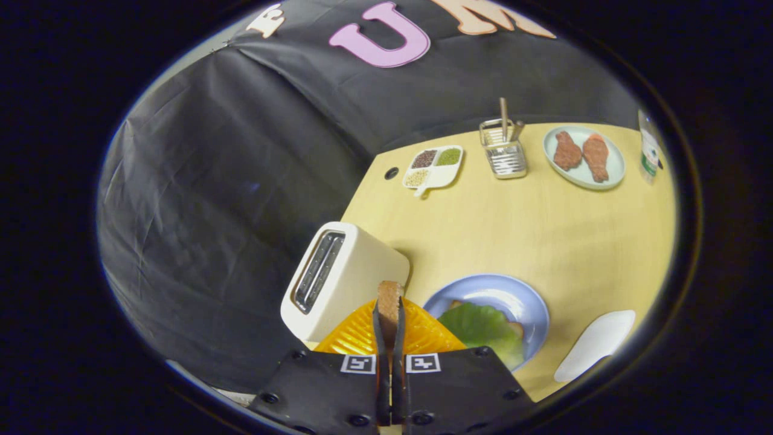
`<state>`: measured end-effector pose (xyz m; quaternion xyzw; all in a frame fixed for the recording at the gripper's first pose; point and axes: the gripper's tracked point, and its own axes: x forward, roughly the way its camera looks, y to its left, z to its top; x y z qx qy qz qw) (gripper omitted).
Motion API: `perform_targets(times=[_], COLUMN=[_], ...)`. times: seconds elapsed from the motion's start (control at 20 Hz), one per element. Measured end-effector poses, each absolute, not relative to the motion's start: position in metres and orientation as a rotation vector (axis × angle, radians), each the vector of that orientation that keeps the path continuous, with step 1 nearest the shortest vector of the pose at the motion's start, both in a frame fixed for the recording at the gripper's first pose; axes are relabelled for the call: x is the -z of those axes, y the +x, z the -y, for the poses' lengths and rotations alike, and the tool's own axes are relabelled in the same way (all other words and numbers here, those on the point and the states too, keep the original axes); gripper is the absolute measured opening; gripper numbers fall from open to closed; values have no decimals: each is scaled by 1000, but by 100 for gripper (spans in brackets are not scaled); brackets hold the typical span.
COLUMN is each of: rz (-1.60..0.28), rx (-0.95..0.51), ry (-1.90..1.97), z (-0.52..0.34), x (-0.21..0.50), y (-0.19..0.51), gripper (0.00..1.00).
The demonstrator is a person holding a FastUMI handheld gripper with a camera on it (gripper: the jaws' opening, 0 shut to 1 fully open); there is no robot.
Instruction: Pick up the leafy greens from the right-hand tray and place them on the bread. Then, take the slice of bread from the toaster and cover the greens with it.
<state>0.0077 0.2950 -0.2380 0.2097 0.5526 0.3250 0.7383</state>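
Hand-held gripper [390, 320] pinching the bread slice [389, 301] edge-on btwn both fingers, slice upright, long axis running fwd along the fingers. Toaster [338, 279] sits just ahead-left, slots look empty, near the table's [543, 235] left edge. Target: blue plate [510, 299] w/ leafy greens [483, 329] already lying on the base bread, just right of the fingers & lower. Judgement: next move = swing right, tip slice flat, lower onto greens. White tray [595, 353] further right, toward the near edge.
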Motion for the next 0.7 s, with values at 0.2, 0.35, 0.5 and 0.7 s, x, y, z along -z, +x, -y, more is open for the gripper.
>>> perform_targets(times=[0.2,0.35,0.5,0.7], rz=[-1234,-1249,-1260,-1281], rx=[-679,-638,-605,-567], ry=[515,547,595,615], z=[-282,-264,-257,-248], x=[255,271,287,306], y=[3,4,3,-5], gripper=[4,4,4,4])
